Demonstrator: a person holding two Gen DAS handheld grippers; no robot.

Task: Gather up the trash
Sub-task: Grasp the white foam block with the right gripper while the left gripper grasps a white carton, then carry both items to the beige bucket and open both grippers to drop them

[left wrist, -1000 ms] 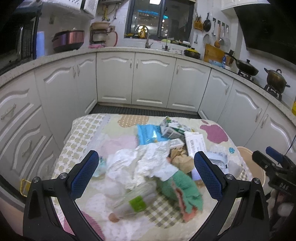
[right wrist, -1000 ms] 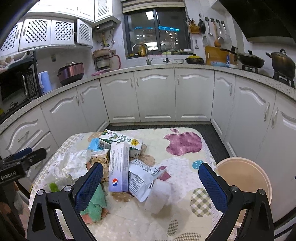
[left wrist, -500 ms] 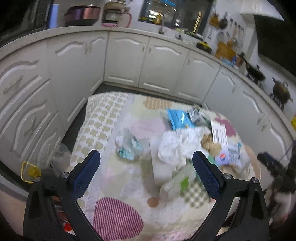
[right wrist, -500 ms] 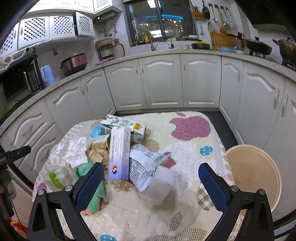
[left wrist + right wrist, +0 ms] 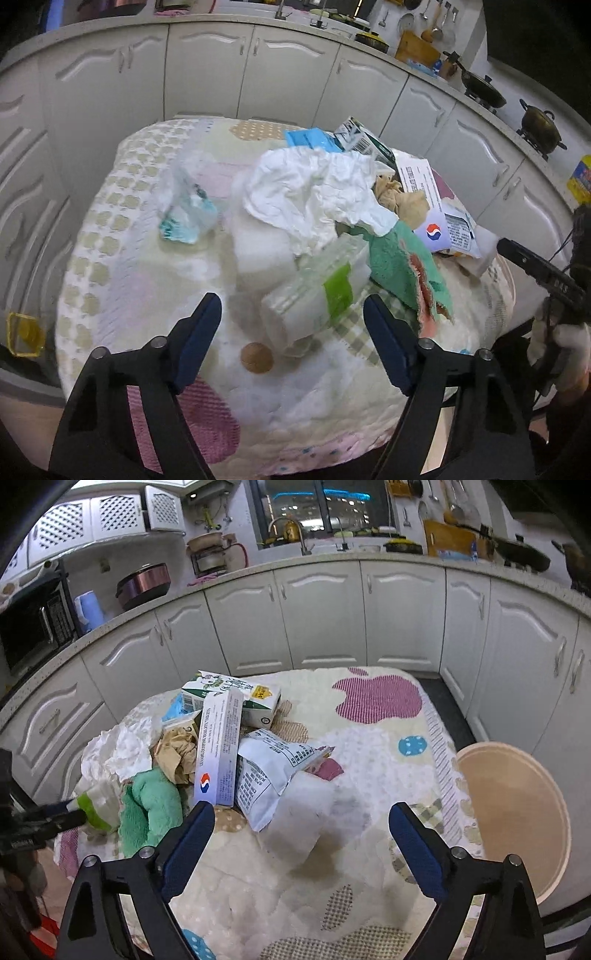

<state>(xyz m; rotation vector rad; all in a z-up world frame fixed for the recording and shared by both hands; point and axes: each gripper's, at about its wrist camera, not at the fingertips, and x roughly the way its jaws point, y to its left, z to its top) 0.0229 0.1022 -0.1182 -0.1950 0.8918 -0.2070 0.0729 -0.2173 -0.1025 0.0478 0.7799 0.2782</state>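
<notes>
Blue-padded left gripper point(image 5: 291, 325) tilted down over the near end of the trash heap, jaws closing, pads not yet touching anything. Between them: clear plastic bottle point(image 5: 314, 291) with a green label, lying on its side, brown cap point(image 5: 256, 357) nearest the camera. Just beyond the bottle, crumpled white paper point(image 5: 314, 192) draped over a white block; to the right, green cloth point(image 5: 402, 266) with a pink underside, touching the bottle's far end. Left of the pile and apart from it, small clear wrapper point(image 5: 186, 210) with teal print. Farther back, brown paper wad point(image 5: 400, 199), long white carton point(image 5: 430, 206) with a red-and-blue mark, milk carton point(image 5: 364, 142), blue packet point(image 5: 308, 138). All lying on patterned quilted cover point(image 5: 122, 229).

Blue-padded right gripper point(image 5: 301, 843) also angled downward, jaws closing from nearly full spread, nothing pressed by the pads. Between them, flat white paper piece point(image 5: 314, 812) lying on the cover. Just past the left pad, printed white bag point(image 5: 269, 771), with the long carton leaning on top. Beside the cover at right, low down, round beige bin point(image 5: 517, 812), open top facing up. White-gloved hand point(image 5: 569, 343) of the person on the right gripper's handle, at the right edge of the left wrist view. White kitchen cabinets point(image 5: 321, 616) curving behind everything.
</notes>
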